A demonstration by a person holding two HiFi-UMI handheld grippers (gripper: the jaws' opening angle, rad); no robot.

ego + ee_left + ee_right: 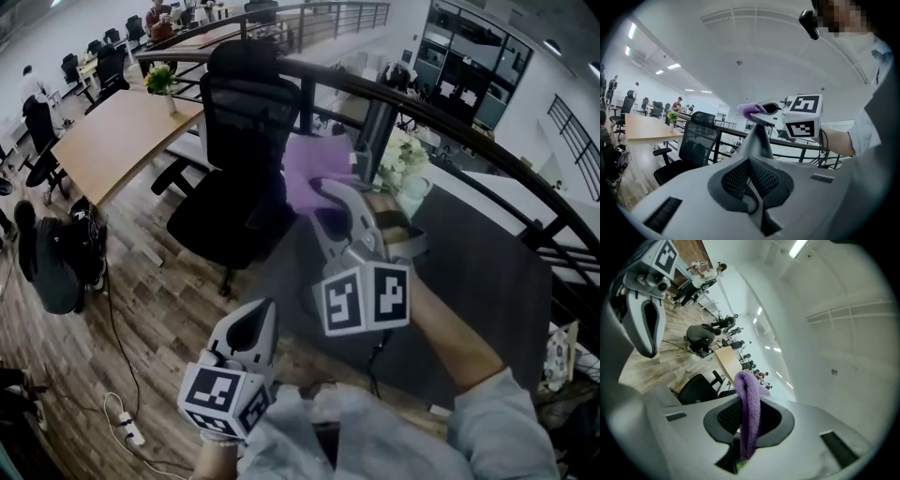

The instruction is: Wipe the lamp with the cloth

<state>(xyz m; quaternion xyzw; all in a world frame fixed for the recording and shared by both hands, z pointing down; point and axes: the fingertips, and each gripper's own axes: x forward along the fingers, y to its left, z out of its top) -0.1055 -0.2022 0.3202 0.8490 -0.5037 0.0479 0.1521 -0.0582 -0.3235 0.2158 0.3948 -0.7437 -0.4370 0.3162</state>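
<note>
Office floor and a black chair (239,178) fill the head view's upper left; the lamp can't be picked out in any view. At centre the right tongs (330,192) clamp the purple cloth (314,164). Lower left, the left tongs (261,314) are pressed together on nothing. White flowers (403,159) stand just right of the cloth, above the dark bench (478,262)

We see a dark grey tabletop (487,272) on the right, with a glass vase of white flowers (405,169) standing near its far edge. To its left we make out a wood-plank floor (159,309), which bears a black office chair (239,178), a dark bag (56,262) and a white power strip (129,431).
</note>
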